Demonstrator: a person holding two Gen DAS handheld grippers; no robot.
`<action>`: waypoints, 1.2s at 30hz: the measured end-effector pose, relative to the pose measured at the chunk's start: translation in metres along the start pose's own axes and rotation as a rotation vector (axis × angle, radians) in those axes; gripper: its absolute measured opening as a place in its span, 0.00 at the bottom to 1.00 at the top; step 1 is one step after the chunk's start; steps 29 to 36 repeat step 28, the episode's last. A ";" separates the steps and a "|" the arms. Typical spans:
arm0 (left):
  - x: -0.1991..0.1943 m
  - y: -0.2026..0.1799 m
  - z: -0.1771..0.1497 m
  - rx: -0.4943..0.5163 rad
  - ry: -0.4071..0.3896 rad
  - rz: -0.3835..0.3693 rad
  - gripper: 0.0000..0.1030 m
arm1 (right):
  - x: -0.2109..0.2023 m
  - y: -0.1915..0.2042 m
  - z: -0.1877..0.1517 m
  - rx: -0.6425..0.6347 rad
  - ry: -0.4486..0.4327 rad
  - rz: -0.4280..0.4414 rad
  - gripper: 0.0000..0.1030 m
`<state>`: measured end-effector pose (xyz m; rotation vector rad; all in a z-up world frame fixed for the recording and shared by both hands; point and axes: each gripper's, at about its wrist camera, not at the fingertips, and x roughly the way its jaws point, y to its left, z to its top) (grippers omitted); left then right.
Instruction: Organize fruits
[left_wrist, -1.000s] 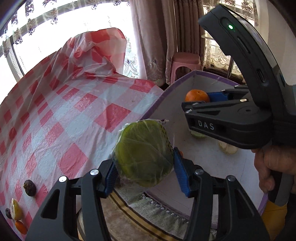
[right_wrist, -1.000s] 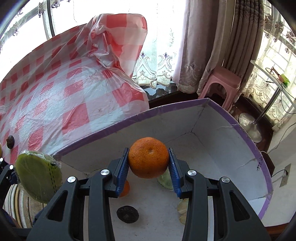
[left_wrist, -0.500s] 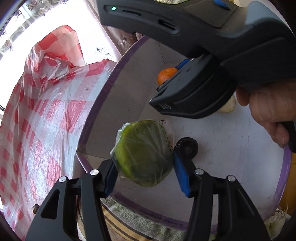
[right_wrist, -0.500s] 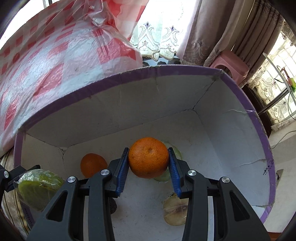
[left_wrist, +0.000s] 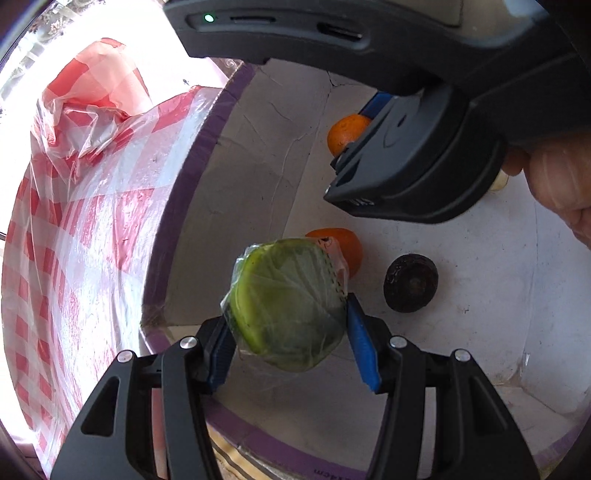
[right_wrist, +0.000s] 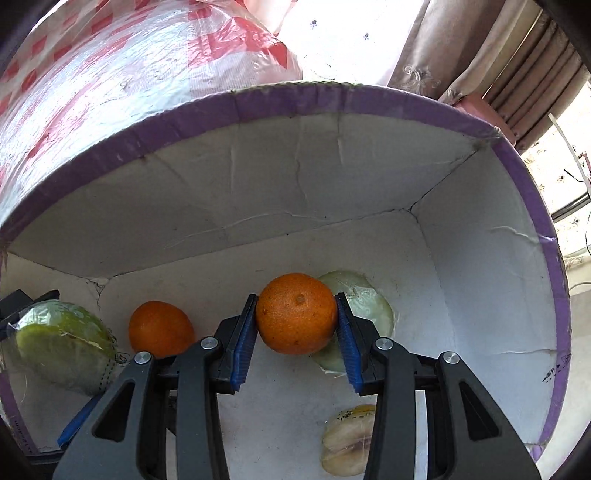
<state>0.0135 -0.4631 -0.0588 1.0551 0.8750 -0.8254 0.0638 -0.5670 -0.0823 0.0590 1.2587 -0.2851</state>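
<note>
Since both fruits belong in the box (right_wrist: 369, 99), each is carried over it: the left gripper (left_wrist: 288, 328) jaws clamp the wrapped green fruit (left_wrist: 288, 306), the right gripper (right_wrist: 295, 321) jaws pinch the orange (right_wrist: 295, 314), apparently above the floor.

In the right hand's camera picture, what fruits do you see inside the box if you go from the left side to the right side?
Wrapped green fruit held by the left gripper → loose orange on the box floor → orange held in the right gripper → pale wrapped fruit behind it.
</note>
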 end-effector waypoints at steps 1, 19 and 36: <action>0.002 -0.001 0.001 0.007 0.004 0.010 0.53 | 0.001 0.000 0.000 -0.005 -0.007 -0.011 0.39; 0.021 0.000 0.007 0.048 0.021 0.117 0.63 | 0.002 -0.005 -0.017 0.035 -0.084 -0.042 0.56; -0.001 0.011 0.005 0.011 -0.084 0.099 0.78 | -0.016 -0.015 -0.013 0.073 -0.152 -0.069 0.74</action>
